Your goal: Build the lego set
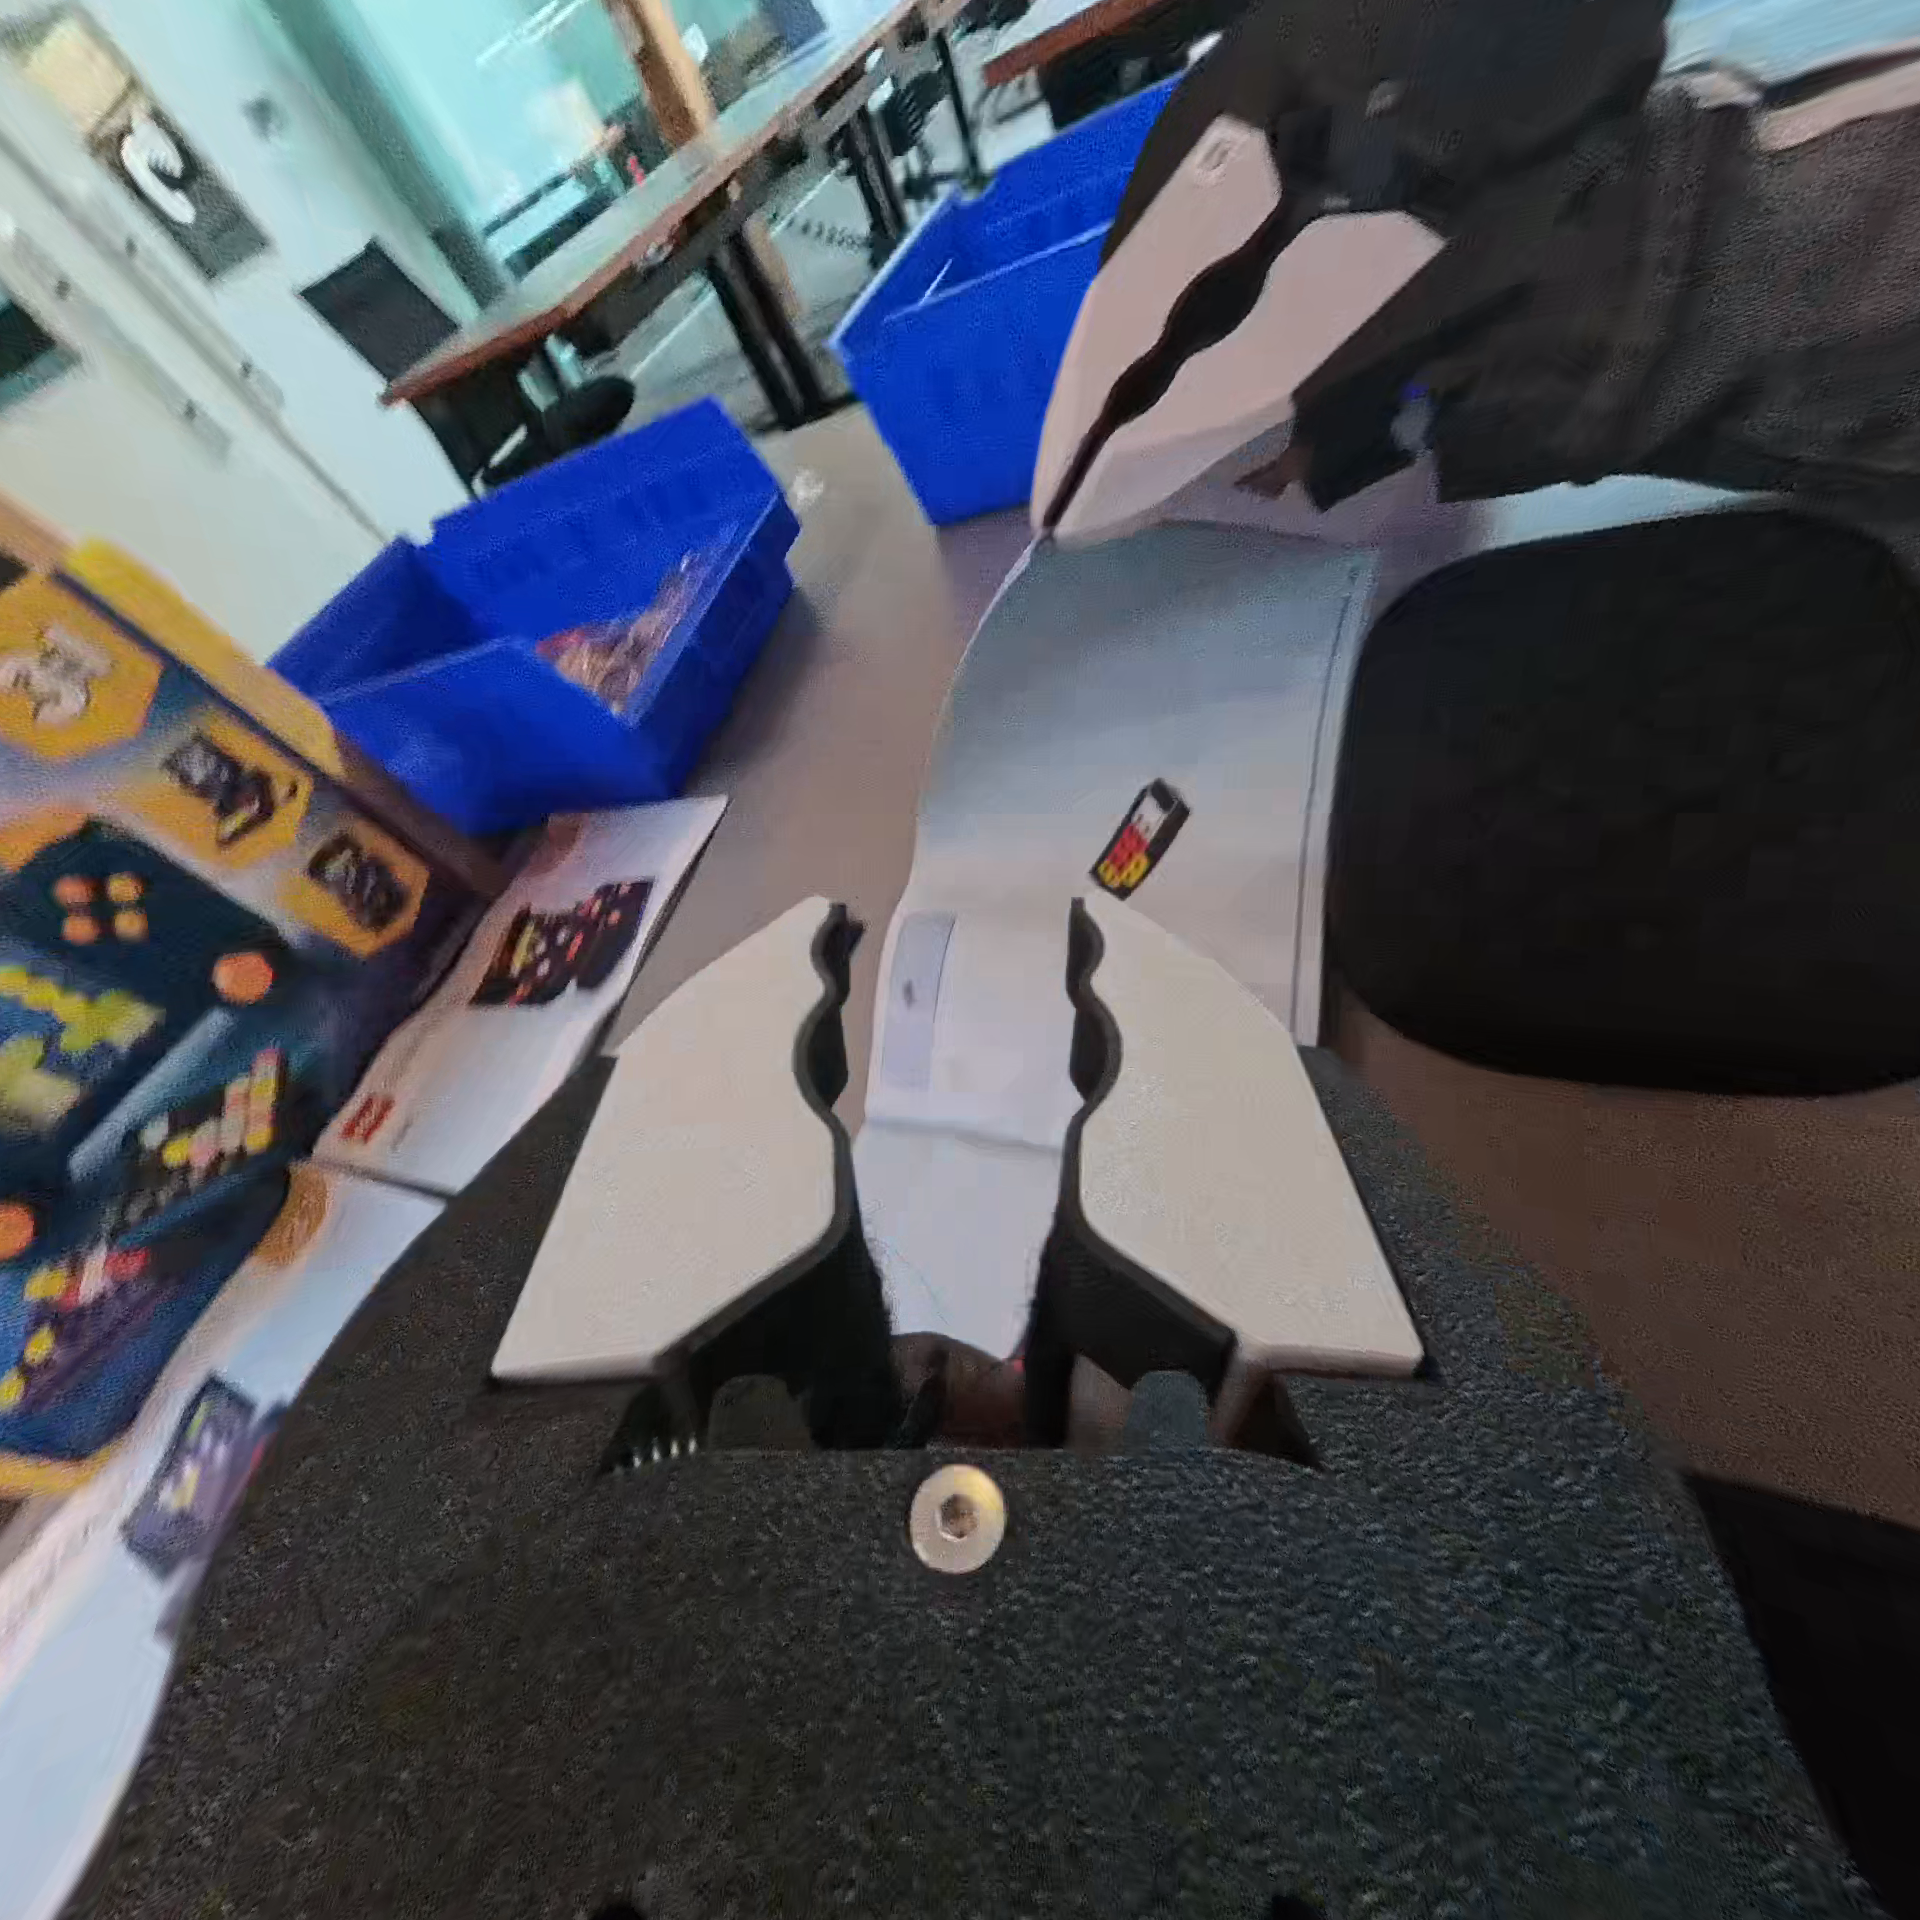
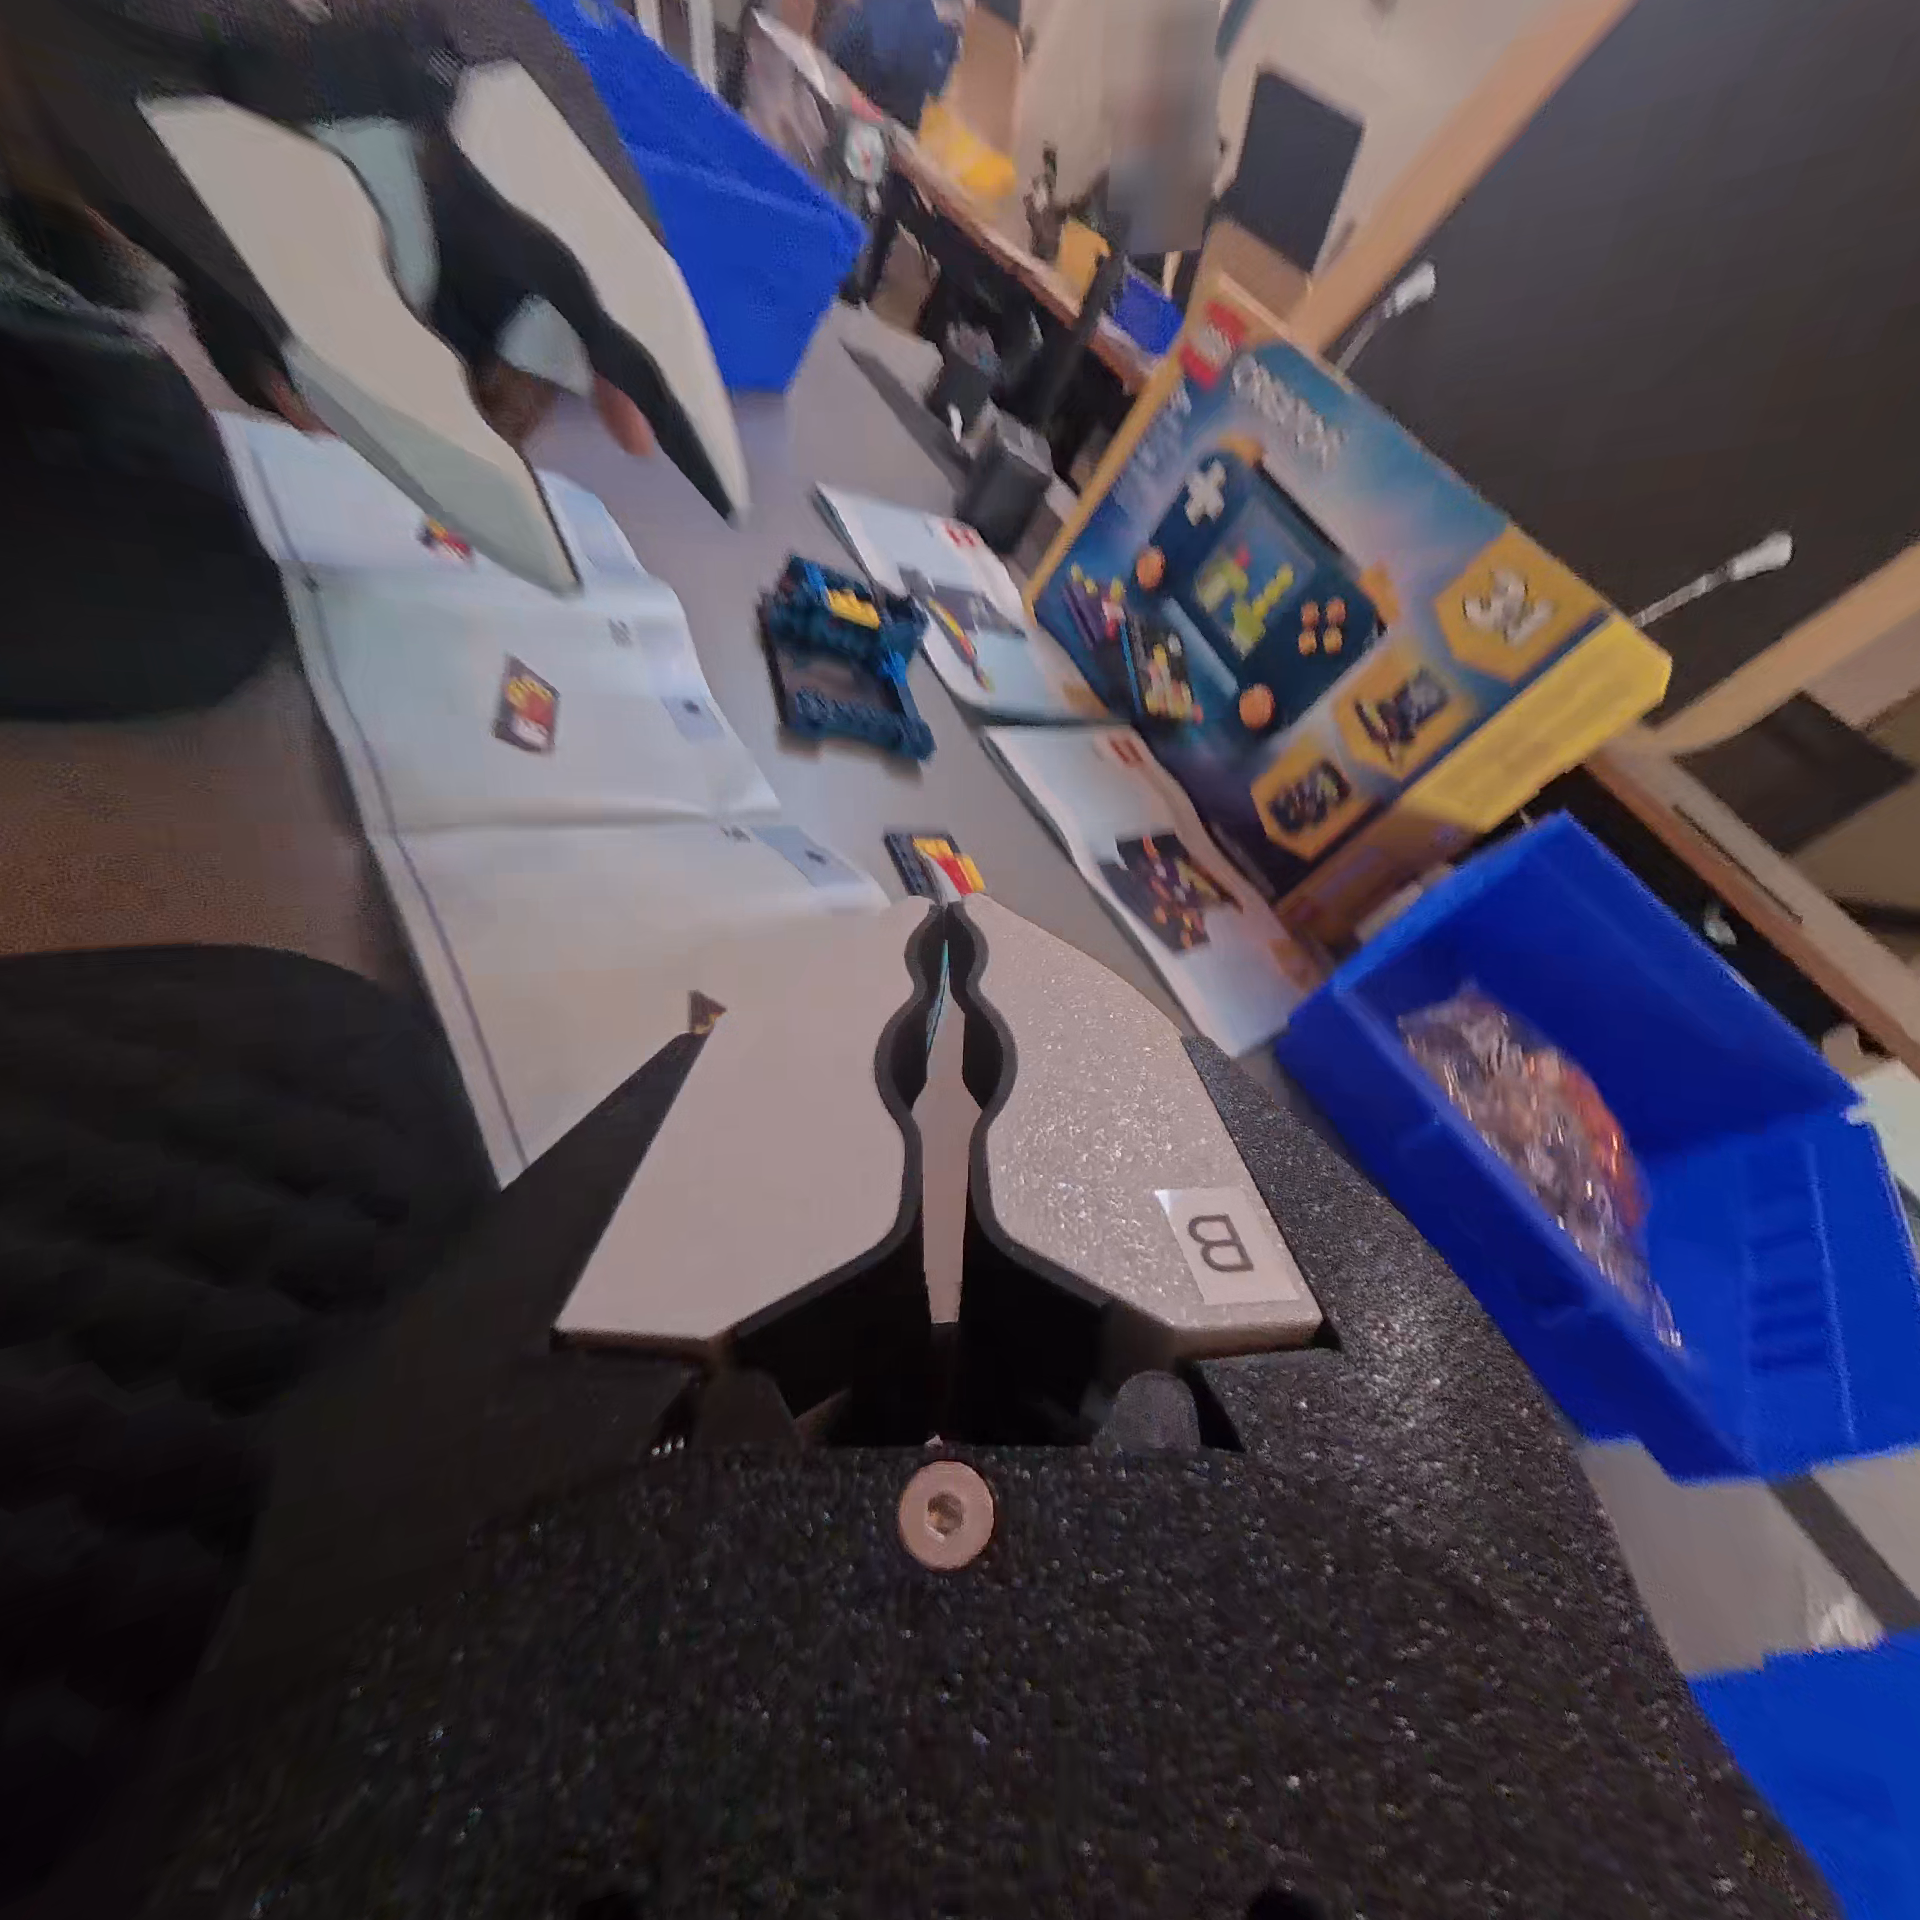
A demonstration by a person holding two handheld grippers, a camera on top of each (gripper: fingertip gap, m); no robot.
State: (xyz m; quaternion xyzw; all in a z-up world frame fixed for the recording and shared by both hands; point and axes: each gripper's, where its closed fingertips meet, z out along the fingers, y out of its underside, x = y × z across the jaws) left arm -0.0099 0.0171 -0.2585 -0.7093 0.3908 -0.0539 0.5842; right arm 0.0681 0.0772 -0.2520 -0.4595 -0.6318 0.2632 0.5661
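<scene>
An open white instruction booklet [image 2: 540,727] lies on the grey table. My right gripper [image 2: 943,912] is shut on the edge of one of its pages; a thin sheet shows between the pads. In the left wrist view that page [image 1: 1143,707] curves up from the table to the right gripper [image 1: 1051,525]. My left gripper [image 1: 966,914] is open and holds nothing, its fingers on either side of the page's lower part with gaps to it. It also shows in the right wrist view [image 2: 644,545], over the booklet's far end. A small black, yellow and red brick plate [image 2: 935,860] lies just beyond my right fingertips.
A blue brick build [image 2: 842,665] sits mid-table. A blue and yellow toy box [image 2: 1340,665] stands behind two more booklets [image 2: 1143,831]. Blue bins [image 1: 582,644] [image 1: 977,343] [image 2: 1621,1143] ring the area, some holding bagged parts. A black sleeve [image 1: 1621,790] lies beside the booklet. Spacing between my two grippers at the tips: around 11 cm.
</scene>
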